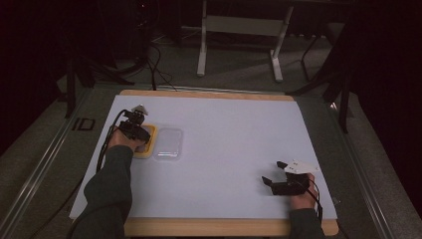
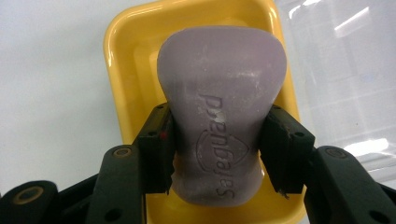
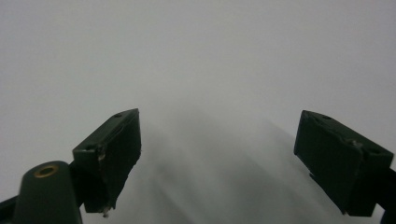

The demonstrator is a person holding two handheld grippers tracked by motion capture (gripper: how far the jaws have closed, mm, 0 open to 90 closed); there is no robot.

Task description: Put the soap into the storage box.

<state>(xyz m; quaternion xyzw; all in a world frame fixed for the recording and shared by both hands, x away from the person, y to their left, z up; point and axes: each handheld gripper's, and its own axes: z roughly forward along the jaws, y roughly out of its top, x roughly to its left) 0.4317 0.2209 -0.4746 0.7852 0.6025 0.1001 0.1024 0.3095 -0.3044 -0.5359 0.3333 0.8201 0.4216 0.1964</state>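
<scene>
Lilac, matte, waisted soap bar (image 2: pixel 222 112), one, embossed, clenched by the left gripper (image 2: pixel 217 149) over one glossy yellow plastic dish (image 2: pixel 122 60) near the table's (image 1: pixel 239 134) left edge, beside one clear lid (image 1: pixel 168 143); right gripper (image 3: pixel 217 158) gapes empty.

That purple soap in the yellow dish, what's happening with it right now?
A person is working at a table with a gripper in each hand. The left gripper has its jaws closed on the sides of the purple soap bar, which sits in or just over the yellow dish. A clear plastic lid lies beside the dish. The right gripper rests apart near the table's front edge, jaws open and holding nothing.
</scene>
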